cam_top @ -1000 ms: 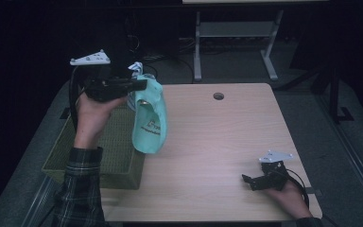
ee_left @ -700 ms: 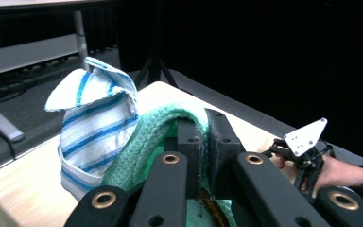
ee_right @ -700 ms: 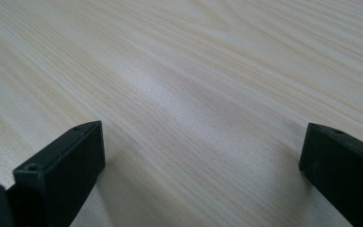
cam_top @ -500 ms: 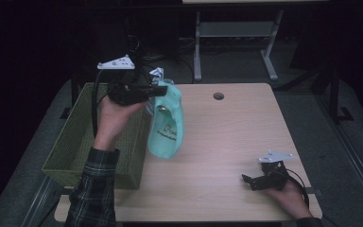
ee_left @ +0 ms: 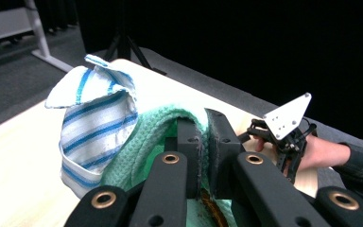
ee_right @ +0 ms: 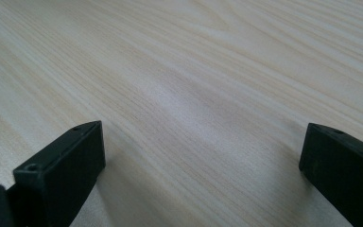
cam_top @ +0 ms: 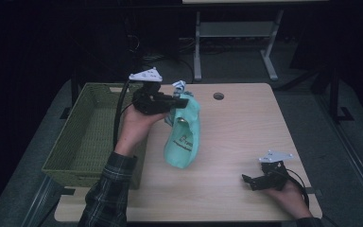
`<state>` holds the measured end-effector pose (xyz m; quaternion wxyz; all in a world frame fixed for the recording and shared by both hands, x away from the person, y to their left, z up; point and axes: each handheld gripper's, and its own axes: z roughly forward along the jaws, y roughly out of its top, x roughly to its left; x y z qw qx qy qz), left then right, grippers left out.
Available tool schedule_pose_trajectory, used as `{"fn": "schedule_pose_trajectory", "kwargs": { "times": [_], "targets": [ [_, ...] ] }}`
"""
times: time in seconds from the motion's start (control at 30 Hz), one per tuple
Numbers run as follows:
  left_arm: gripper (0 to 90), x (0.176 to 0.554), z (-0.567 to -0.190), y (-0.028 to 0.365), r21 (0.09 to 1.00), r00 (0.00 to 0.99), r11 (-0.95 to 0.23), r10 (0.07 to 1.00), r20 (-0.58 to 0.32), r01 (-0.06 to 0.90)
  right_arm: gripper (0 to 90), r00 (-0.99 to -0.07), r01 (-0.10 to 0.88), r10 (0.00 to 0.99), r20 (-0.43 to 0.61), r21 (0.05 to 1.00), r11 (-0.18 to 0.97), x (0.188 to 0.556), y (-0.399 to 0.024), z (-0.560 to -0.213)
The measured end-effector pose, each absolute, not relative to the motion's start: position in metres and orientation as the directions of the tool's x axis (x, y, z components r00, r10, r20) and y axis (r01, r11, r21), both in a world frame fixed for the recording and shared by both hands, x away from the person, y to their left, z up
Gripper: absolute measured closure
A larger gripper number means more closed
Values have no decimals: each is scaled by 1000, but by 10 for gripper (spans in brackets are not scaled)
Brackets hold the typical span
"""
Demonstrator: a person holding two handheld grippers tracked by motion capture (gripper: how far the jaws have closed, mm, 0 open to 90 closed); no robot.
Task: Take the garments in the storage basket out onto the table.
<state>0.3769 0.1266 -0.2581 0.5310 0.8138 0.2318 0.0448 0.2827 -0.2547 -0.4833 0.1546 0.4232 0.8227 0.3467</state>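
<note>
Green cloth hangs from the left gripper, pinched tight, with a striped cloth, just past the basket edge. Bare wood desk lies open to the right. Right gripper, spread wide, rests near the desk's front edge. Dark room.

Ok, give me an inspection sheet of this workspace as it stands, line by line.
Surface: light wooden table, small round hole near far edge.
Job's things: mint-green cloth with a blue-striped white cloth, hanging over the table; green wicker basket at the table's left.
Clutter: nothing seen.
Grippers: left gripper shut on both cloths; right gripper open, resting on the table.
Cables: black cable trailing from left gripper.
Surroundings: dark floor, grey desk frame behind.
</note>
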Motion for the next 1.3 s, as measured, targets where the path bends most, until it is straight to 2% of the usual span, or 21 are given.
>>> {"fn": "schedule_pose_trajectory", "kwargs": {
  "times": [0.33,0.53,0.83,1.1,1.3],
  "targets": [
    [852,378,-287,98,865,900,-362,385,-202,349,6,-594,590,804,39,701,402,283,-255,-483],
    [852,378,-301,82,849,906,-399,379,-190,345,6,-594,590,803,39,700,402,283,-255,-483],
    [852,381,-337,54,804,908,-474,376,-185,360,5,-594,590,804,39,700,402,283,-255,-483],
    [853,385,-385,30,741,897,-541,397,-193,399,6,-595,589,803,37,701,403,283,-255,-483],
    [853,384,-405,14,697,907,-603,382,-174,388,6,-594,590,804,40,701,401,283,-255,-483]
  ]
}}
